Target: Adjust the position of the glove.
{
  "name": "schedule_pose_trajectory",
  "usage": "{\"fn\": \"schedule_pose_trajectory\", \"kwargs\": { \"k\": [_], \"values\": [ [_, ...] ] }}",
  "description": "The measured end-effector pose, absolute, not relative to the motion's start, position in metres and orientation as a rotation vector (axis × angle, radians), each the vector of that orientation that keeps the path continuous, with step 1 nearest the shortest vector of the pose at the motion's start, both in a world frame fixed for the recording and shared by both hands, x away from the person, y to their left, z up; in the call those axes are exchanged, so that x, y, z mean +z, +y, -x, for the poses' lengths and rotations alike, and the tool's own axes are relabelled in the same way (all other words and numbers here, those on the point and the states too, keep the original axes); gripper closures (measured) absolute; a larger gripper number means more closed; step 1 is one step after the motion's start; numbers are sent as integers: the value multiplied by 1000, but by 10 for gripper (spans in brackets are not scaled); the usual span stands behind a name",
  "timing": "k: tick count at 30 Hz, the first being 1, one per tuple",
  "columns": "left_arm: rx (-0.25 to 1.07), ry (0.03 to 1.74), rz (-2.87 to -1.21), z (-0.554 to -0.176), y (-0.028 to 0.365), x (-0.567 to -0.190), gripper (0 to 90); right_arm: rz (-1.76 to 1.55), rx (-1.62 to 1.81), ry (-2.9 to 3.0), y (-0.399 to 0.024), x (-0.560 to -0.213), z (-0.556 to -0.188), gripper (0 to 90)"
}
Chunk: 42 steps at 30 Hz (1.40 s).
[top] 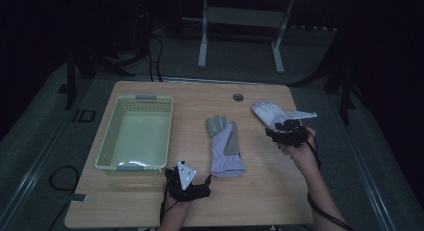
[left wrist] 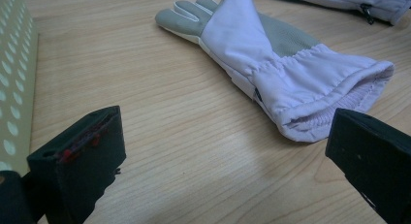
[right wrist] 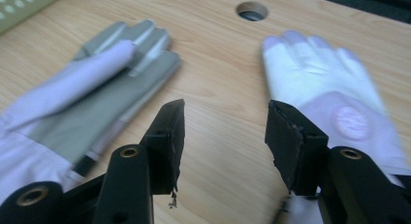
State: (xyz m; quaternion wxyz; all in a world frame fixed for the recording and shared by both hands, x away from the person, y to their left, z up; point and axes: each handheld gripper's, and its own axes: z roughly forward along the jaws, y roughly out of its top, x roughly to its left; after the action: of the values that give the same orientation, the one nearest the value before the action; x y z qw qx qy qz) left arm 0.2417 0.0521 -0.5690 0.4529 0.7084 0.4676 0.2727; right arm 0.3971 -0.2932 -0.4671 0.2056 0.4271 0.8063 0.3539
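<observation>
Gloves: two on table (top: 150, 206), grey-palmed glove (top: 225, 146) and white glove (top: 270, 112); one basket (top: 136, 133). Left claw (left wrist: 218, 161), right claw (right wrist: 223, 132): both agape, empty.

Bare wood between the two gloves (top: 226, 143) (top: 269, 113) — basket (top: 106, 150) blocks the left.

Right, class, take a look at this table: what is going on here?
A person holds a two-jaw gripper in each hand over a wooden table. Two gloves lie on it: a grey-and-lilac glove in the middle and a white glove further right. The right gripper hangs open above the bare wood between them, holding nothing. The left gripper is open too, low over the table and pointing at the middle glove's cuff. A pale green basket sits at the left with nothing visible in it.
</observation>
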Motion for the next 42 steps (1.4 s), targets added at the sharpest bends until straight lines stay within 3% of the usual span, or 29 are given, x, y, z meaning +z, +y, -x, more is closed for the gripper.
{"fn": "schedule_pose_trajectory", "kwargs": {
  "k": [15, 26, 33, 38, 42],
  "values": [
    [677, 1160, -1749, -242, 52, -569, 8, -1211, 910, 2232, -342, -465, -448, 537],
    [670, 1160, -1748, -242, 52, -569, 8, -1298, 822, 2277, -352, -497, -486, 447],
    [663, 1163, -1748, -243, 53, -569, 8, -1346, 834, 2312, -354, -531, -492, 452],
    [658, 1162, -1749, -243, 53, -569, 8, -1358, 883, 2326, -355, -533, -492, 601],
    [660, 1160, -1748, -243, 53, -569, 8, -1363, 857, 2322, -351, -532, -491, 635]
  ]
}}
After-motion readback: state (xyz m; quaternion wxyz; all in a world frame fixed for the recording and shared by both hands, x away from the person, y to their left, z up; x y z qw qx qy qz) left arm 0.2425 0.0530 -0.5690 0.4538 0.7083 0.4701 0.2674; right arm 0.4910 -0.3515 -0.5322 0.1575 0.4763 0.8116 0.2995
